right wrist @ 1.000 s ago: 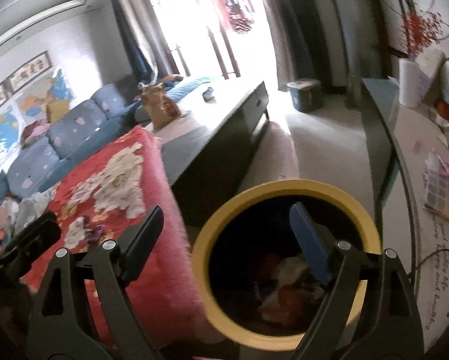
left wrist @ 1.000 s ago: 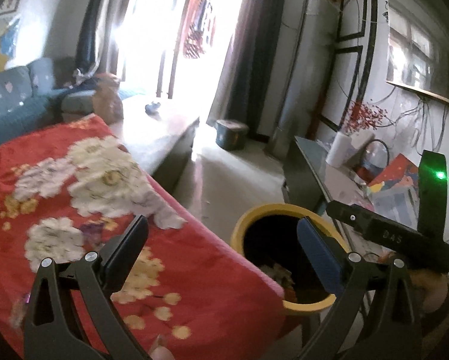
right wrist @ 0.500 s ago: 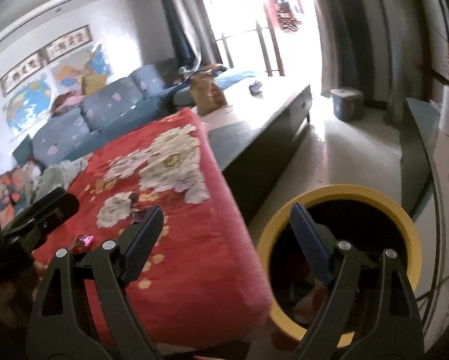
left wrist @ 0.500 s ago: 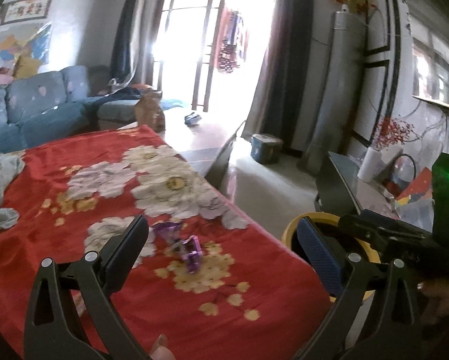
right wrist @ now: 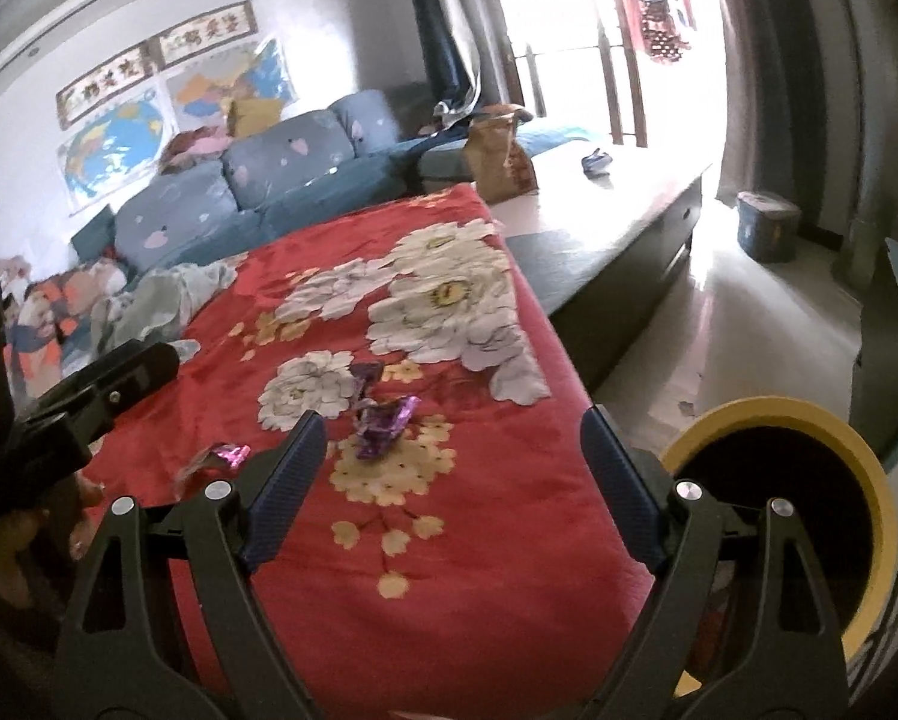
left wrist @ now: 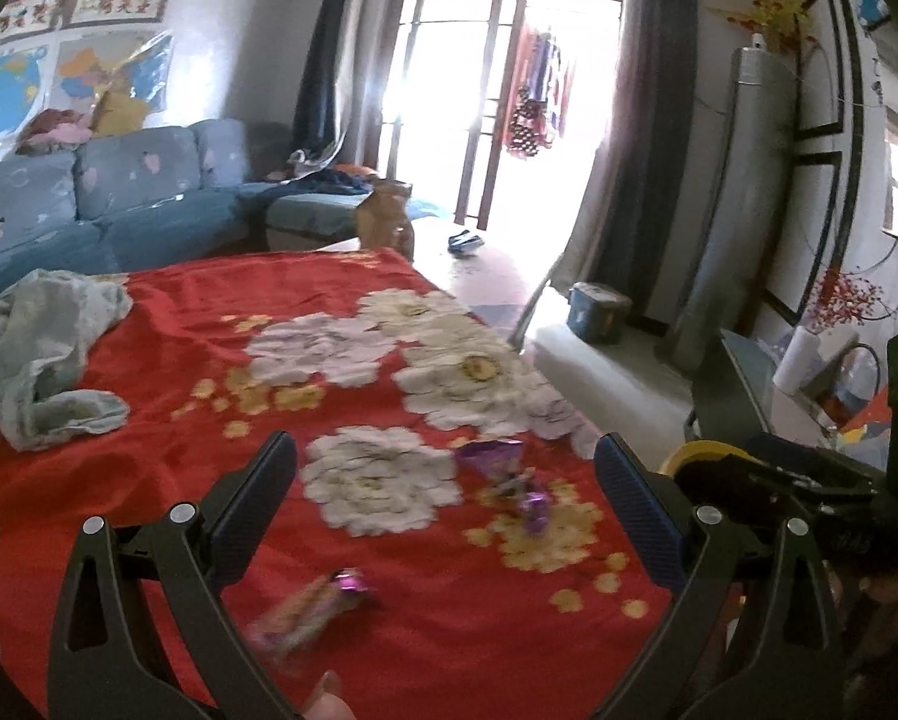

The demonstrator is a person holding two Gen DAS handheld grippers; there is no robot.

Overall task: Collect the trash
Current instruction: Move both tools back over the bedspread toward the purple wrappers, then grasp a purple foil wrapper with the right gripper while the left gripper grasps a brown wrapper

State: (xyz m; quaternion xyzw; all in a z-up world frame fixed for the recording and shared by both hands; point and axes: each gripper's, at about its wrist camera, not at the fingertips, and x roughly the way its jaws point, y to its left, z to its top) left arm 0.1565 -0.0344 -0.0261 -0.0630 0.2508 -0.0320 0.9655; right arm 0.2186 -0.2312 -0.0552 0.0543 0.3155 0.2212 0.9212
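Purple foil wrappers (left wrist: 512,477) (right wrist: 380,420) lie crumpled on a red flowered blanket (left wrist: 209,312) (right wrist: 479,540). A smaller wrapper with a purple end (left wrist: 311,603) (right wrist: 218,456) lies nearer the front edge. The yellow-rimmed bin (right wrist: 809,504) (left wrist: 698,456) stands on the floor right of the blanket. My left gripper (left wrist: 446,504) hovers open over the blanket, with nothing between its fingers. My right gripper (right wrist: 449,468) is open too, above the blanket's right part, empty. Each view catches the other gripper at its edge.
A pale green cloth (left wrist: 35,354) lies bunched at the blanket's left. Behind stand a blue sofa (left wrist: 119,198), a low table with a brown bag (right wrist: 500,162), and a small blue bucket (right wrist: 767,225) on the floor. A glass side table (left wrist: 767,384) sits right.
Both grippers have swung left, away from the bin and over the red blanket. The purple wrappers and the green cloth have come into view. Neither gripper's jaws have changed.
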